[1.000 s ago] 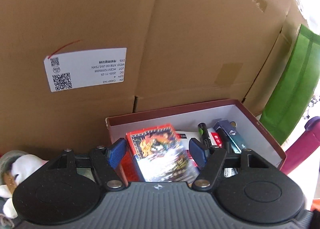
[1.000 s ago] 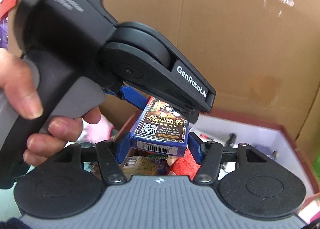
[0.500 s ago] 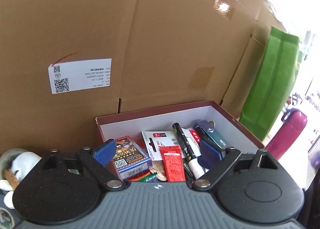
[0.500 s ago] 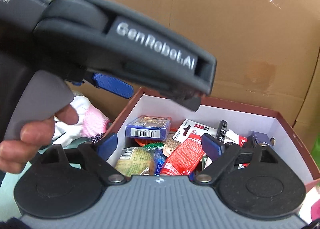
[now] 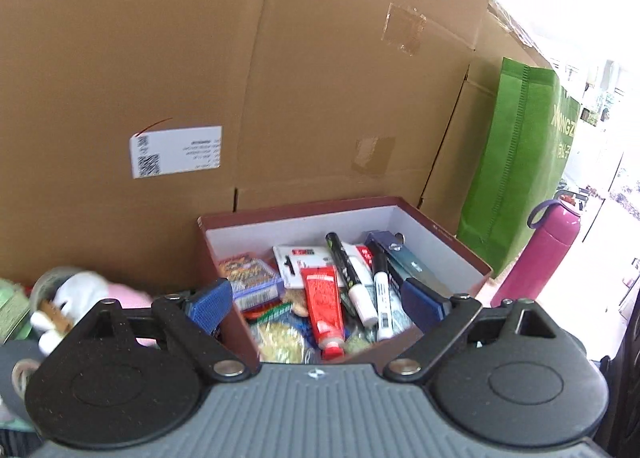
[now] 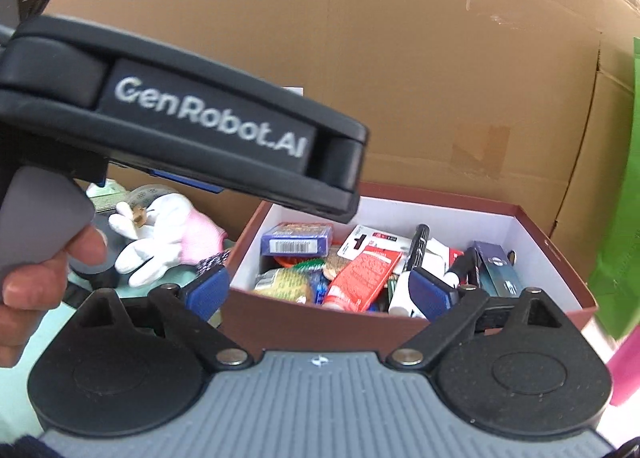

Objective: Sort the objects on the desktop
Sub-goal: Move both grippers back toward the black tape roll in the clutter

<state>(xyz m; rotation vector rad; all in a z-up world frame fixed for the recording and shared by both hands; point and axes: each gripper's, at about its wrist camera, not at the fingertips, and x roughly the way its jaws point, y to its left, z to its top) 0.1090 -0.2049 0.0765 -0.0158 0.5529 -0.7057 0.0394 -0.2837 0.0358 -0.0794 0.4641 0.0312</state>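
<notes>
From the left wrist, the left gripper (image 5: 318, 300) gapes wide and empty above one maroon cardboard box (image 5: 448, 236), where one blue card pack (image 5: 252, 278) it released lies at ten o'clock. From the right wrist, the right gripper (image 6: 320, 292), just opened, holds nothing.

A tall cardboard carton (image 5: 280, 78) stands beside a green bag (image 5: 520, 178) and magenta bottle (image 5: 548, 246).

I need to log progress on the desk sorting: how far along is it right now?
Done: the card deck lies in the maroon box with a red tube and markers. In hand: nothing; the left gripper and right gripper are open, having just opened. Left: the white-and-pink glove outside the box.
</notes>
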